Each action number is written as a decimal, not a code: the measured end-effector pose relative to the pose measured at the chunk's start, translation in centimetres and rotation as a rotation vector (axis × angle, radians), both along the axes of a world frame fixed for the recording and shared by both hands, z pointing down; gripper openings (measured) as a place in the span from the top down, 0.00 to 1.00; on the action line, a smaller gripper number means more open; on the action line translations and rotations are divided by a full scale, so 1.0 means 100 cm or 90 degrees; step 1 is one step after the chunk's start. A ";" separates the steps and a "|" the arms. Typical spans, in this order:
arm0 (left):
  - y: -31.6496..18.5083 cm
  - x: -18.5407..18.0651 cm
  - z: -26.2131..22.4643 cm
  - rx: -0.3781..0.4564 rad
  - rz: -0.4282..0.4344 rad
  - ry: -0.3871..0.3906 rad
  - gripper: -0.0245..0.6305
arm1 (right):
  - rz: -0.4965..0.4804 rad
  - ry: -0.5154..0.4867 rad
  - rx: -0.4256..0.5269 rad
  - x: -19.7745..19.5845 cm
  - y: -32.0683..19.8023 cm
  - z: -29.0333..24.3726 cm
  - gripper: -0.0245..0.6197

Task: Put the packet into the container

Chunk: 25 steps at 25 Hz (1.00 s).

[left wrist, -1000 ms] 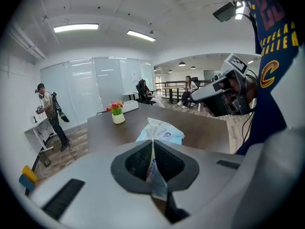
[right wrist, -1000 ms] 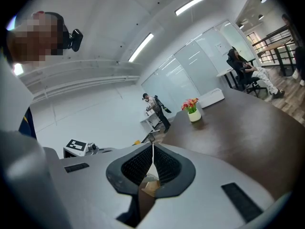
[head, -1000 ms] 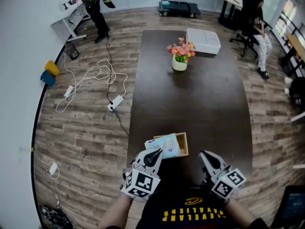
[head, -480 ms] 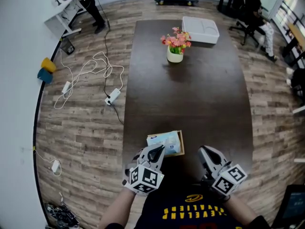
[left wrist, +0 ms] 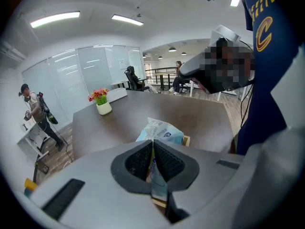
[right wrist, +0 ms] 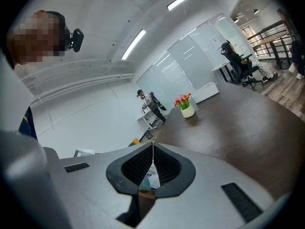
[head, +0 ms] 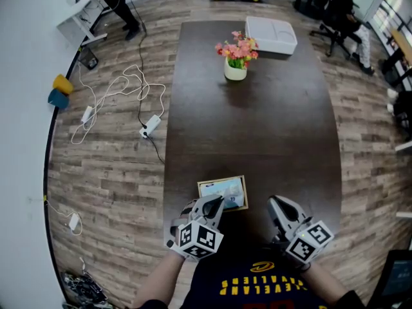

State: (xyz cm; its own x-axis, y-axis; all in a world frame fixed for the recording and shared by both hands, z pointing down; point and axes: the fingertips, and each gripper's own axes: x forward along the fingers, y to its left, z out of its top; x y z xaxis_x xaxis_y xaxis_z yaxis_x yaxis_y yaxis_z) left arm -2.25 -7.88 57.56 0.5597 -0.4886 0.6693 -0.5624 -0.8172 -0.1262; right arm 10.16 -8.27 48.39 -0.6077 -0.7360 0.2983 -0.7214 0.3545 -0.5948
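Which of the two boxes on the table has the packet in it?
The small wooden container at the near edge, by the left tool; the white box sits far off behind the flowers.

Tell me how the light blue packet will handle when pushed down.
The packet looks like soft crinkled film, so it probably flexes rather than stays stiff. It bulges above the container rim, so it likely squashes easily. The left gripper pinches only its edge, suggesting it is light.
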 end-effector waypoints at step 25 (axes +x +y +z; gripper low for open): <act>0.002 0.006 0.044 -0.036 0.015 -0.018 0.95 | -0.001 0.008 -0.017 -0.002 -0.004 0.006 0.94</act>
State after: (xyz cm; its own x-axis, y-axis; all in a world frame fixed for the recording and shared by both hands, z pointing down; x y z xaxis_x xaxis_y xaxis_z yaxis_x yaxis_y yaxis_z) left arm -1.70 -7.69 61.91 0.5509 -0.4361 0.7115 -0.5397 -0.8365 -0.0949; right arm 9.93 -8.71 49.03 -0.6046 -0.7271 0.3253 -0.7288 0.3401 -0.5943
